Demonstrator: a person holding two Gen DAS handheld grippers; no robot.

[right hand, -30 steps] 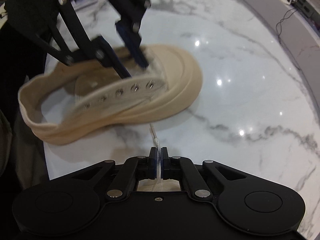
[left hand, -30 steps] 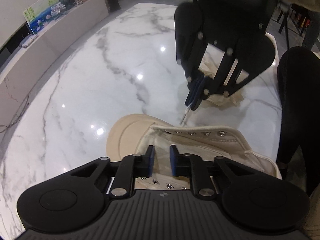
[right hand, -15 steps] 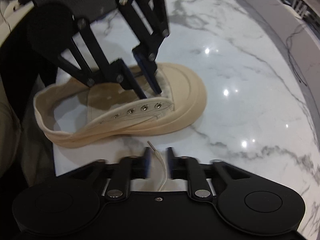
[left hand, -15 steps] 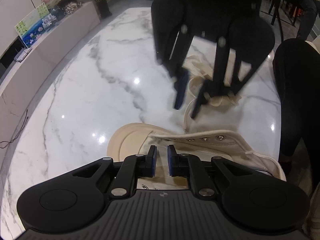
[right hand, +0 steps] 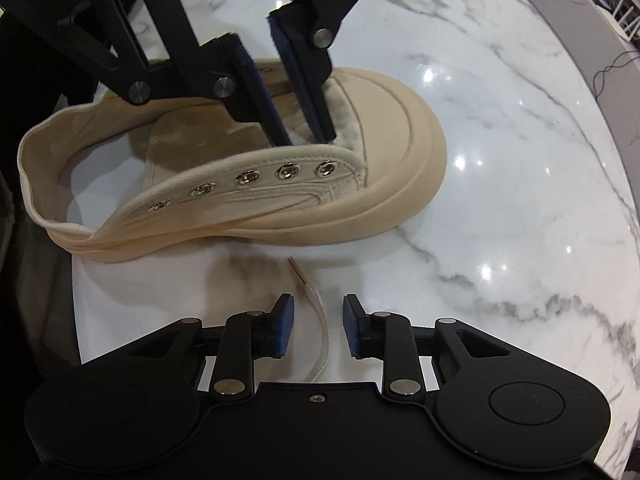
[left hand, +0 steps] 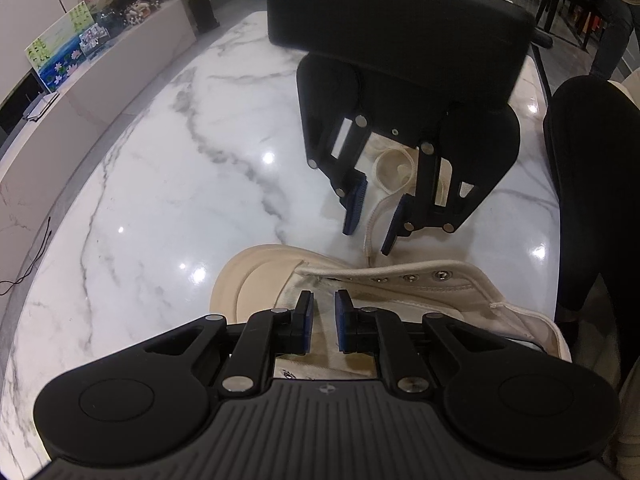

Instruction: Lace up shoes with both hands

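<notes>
A cream canvas shoe with metal eyelets lies on the marble table, toe to the right; it also shows in the left wrist view. My left gripper is open, its fingers reaching down into the shoe's front opening; in its own view the gripper stands over the tongue. My right gripper is open. A loose white lace lies on the table between its fingers, tip toward the shoe. In the left wrist view the right gripper hovers over the lace.
A coil of lace and cream cloth lie on the table behind the right gripper. A person's dark-clothed leg is at the table's right edge. A low counter with pictures stands beyond the table.
My right gripper opened and let go of the lace, which now lies on the table. My left gripper has stayed open at the shoe's opening.
</notes>
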